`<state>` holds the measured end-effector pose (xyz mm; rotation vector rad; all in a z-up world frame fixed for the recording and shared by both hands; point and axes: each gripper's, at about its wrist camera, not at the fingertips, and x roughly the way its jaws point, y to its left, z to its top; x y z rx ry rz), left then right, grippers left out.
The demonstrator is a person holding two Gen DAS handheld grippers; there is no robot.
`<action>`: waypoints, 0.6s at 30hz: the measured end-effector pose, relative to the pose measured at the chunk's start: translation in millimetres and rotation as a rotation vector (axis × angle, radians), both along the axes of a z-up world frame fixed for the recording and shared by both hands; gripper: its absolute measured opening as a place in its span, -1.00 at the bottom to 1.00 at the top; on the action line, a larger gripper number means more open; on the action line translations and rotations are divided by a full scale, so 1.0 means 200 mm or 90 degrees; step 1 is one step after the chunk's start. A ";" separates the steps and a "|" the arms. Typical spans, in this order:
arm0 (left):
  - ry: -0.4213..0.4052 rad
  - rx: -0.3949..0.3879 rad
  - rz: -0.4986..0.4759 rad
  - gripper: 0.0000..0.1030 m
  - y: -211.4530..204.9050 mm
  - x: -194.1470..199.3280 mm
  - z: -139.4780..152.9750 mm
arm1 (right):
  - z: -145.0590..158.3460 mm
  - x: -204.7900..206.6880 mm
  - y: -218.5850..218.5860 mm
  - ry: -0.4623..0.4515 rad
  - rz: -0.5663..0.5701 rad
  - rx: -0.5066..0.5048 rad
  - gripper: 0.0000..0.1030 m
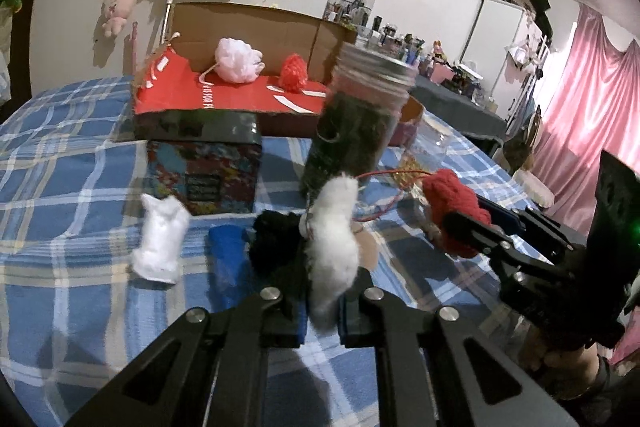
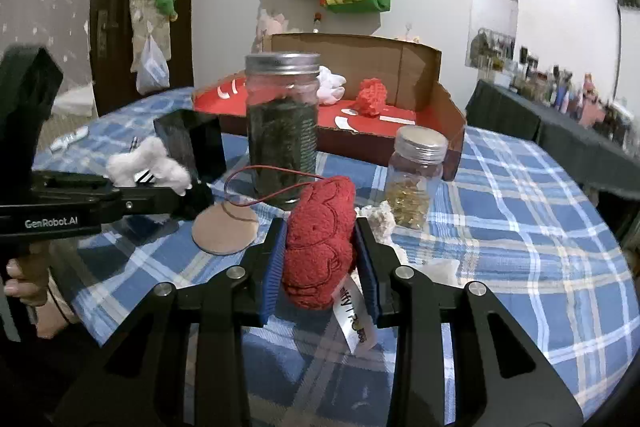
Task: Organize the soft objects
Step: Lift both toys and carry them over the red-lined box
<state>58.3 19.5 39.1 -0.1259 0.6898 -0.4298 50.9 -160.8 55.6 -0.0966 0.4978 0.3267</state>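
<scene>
Red plush toy (image 2: 320,243): nubbly, stitched outlines, white tag at its base, thin red cord looping off the top. Clamped upright between blue pads of right tongs (image 2: 320,259), above the plaid-clothed surface (image 2: 520,227), before a dark-filled jar (image 2: 282,127). Left tongs (image 1: 320,311): nearly closed, pinching a fluffy black-and-white toy (image 1: 332,243). Behind, in the cardboard box (image 1: 256,27): pale pink puff (image 1: 236,61), red puff (image 1: 293,71).

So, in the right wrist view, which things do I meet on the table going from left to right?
Left gripper holding a white fluffy toy → black box → tall jar with dark contents → red plush toy in the right gripper → small jar with golden contents.
</scene>
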 end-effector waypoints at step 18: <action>0.036 -0.030 0.099 -0.79 0.39 0.07 0.09 | 0.09 0.07 -0.31 0.075 -0.028 0.114 -0.38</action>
